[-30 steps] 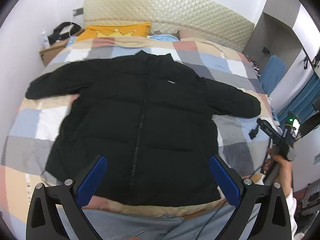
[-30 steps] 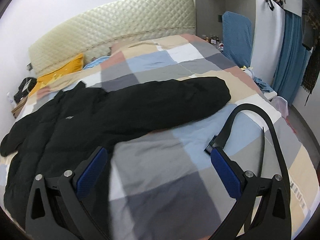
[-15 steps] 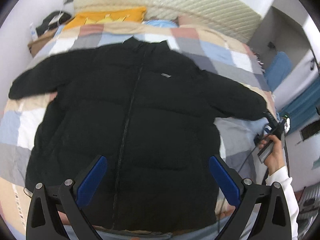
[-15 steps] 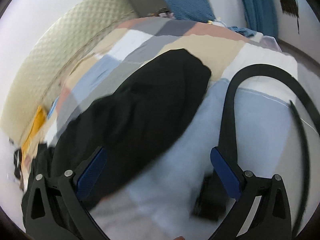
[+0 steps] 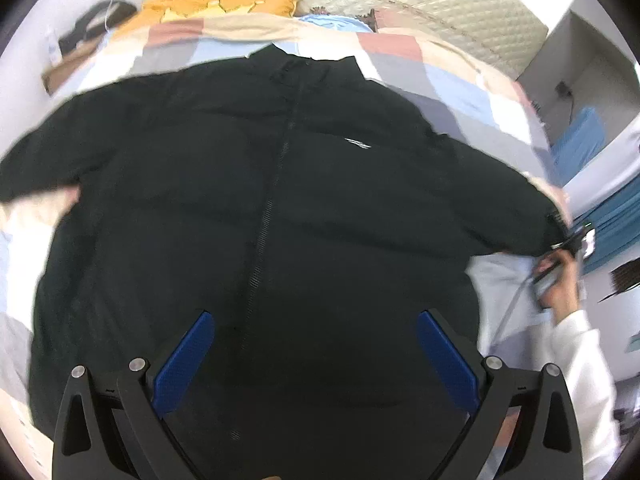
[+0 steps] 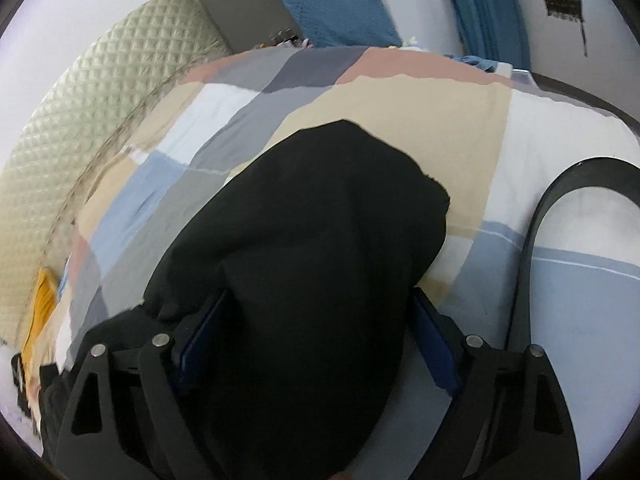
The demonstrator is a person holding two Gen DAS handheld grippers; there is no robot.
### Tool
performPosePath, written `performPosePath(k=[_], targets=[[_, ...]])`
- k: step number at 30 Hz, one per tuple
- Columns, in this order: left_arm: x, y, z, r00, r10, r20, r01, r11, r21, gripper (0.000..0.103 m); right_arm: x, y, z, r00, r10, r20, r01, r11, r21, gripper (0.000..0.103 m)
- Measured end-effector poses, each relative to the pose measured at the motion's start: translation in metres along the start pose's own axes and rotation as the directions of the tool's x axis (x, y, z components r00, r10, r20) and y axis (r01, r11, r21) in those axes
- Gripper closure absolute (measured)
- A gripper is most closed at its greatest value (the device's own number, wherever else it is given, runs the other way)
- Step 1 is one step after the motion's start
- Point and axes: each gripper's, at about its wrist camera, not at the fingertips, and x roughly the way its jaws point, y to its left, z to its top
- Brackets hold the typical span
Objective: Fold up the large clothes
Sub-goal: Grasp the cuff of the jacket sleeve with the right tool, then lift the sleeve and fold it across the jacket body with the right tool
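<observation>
While nothing is folded yet, the notes run:
Jacket: black puffer jacket (image 5: pixel 288 208) lies front up and zipped on the patchwork duvet (image 6: pixel 400 108), collar toward the quilted headboard (image 5: pixel 420 8), both sleeves spread sideways.
Right gripper: right gripper (image 6: pixel 316 340) straddles the jacket's sleeve end (image 6: pixel 320 216); jaws closing, sleeve between the pads, firm pinch not yet evident.
Left gripper: left gripper (image 5: pixel 316 344) hovers over the jacket's lower front near the hem; jaws spread wide, holding nothing.
Clutter: black strap (image 6: pixel 532 248) loops on the duvet just beside the sleeve.
Progress: very start; likely sleeve fold-in first, other sleeve and body folds all remain.
</observation>
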Motion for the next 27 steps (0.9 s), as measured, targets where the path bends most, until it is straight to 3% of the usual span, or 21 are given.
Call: performPosePath(k=[2, 5, 12, 17, 20, 23, 27], targets=[[0.004, 0.01, -0.001, 0.999, 0.031, 0.018, -0.031, 0.999, 0.007, 0.001, 0.001, -0.001, 0.002, 1.0, -0.009, 0.022, 0.009, 1.0, 0.006, 0.016], [0.012, 0.025, -0.003, 0.999, 0.048, 0.019, -0.048, 0.999, 0.016, 0.001, 0.0, -0.003, 0.005, 0.999, -0.016, 0.052, 0.016, 1.0, 0.015, 0.027], [0.012, 0.044, -0.01, 0.994, 0.09, 0.069, -0.094, 0.994, 0.057, 0.001, -0.019, 0.019, 0.008, 0.997, 0.015, 0.077, -0.008, 0.995, -0.096, 0.089], [-0.003, 0.06, -0.018, 0.987, 0.099, 0.126, -0.109, 0.991, 0.078, 0.001, -0.053, 0.028, 0.012, 0.991, 0.019, 0.129, -0.005, 0.994, -0.109, 0.1], [-0.014, 0.074, -0.02, 0.98, 0.116, 0.164, -0.128, 0.99, 0.065, 0.001, -0.08, 0.028, 0.018, 0.985, 0.043, 0.166, -0.026, 0.995, -0.101, 0.101], [-0.026, 0.088, -0.022, 0.977, 0.098, 0.192, -0.11, 0.992, 0.055, 0.001, -0.111, 0.03, 0.024, 0.978, 0.071, 0.196, -0.052, 0.994, -0.101, 0.101], [-0.048, 0.107, -0.032, 0.96, 0.071, 0.272, -0.085, 0.996, 0.039, 0.001, -0.156, 0.046, 0.032, 0.966, 0.109, 0.236, -0.073, 0.986, -0.153, 0.101]])
